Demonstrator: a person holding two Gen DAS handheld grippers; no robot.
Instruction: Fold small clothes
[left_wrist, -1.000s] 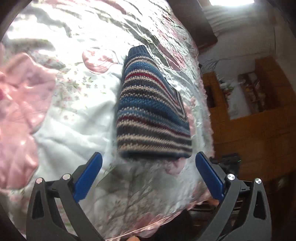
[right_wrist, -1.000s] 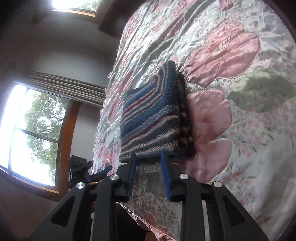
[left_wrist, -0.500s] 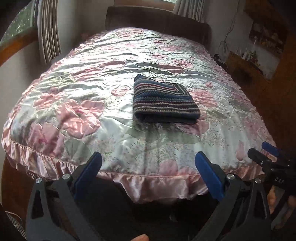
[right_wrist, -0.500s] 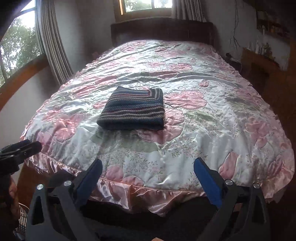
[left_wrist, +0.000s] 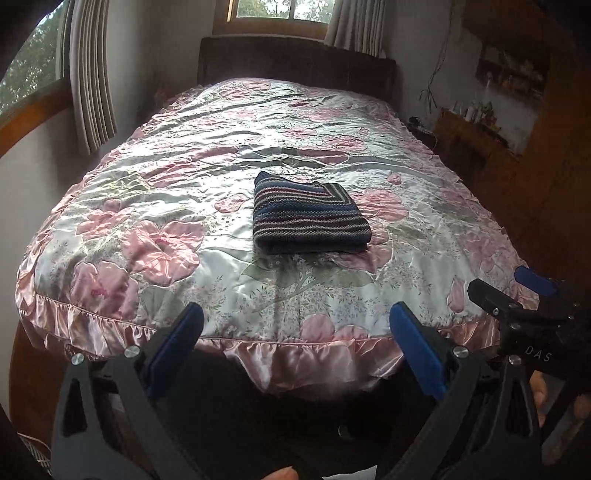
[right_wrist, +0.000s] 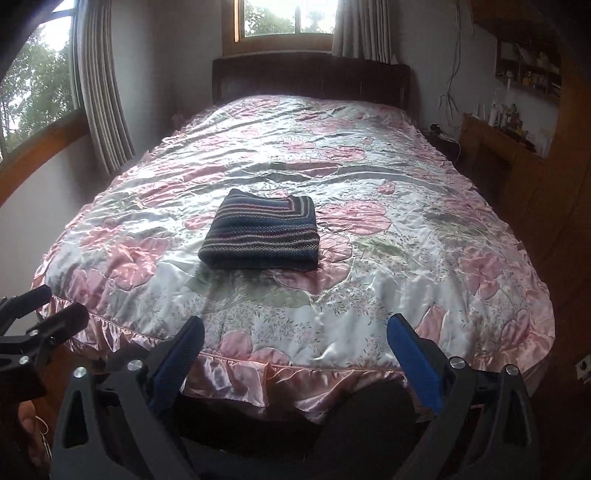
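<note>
On floral bedspread (left_wrist: 155, 206), folded striped knit (left_wrist: 308, 218), both claws empty, spread wide

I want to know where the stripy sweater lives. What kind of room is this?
Most likely a bedroom in a home. A big bed with a floral satin bedspread and a dark headboard fills it, the folded striped sweater lies on top, and curtained windows stand behind.

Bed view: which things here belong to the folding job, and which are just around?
Job:
striped knit garment, folded, lying on the bedspread
left tool, open
right tool, open

Just around:
headboard
curtains
shelf clutter
</note>
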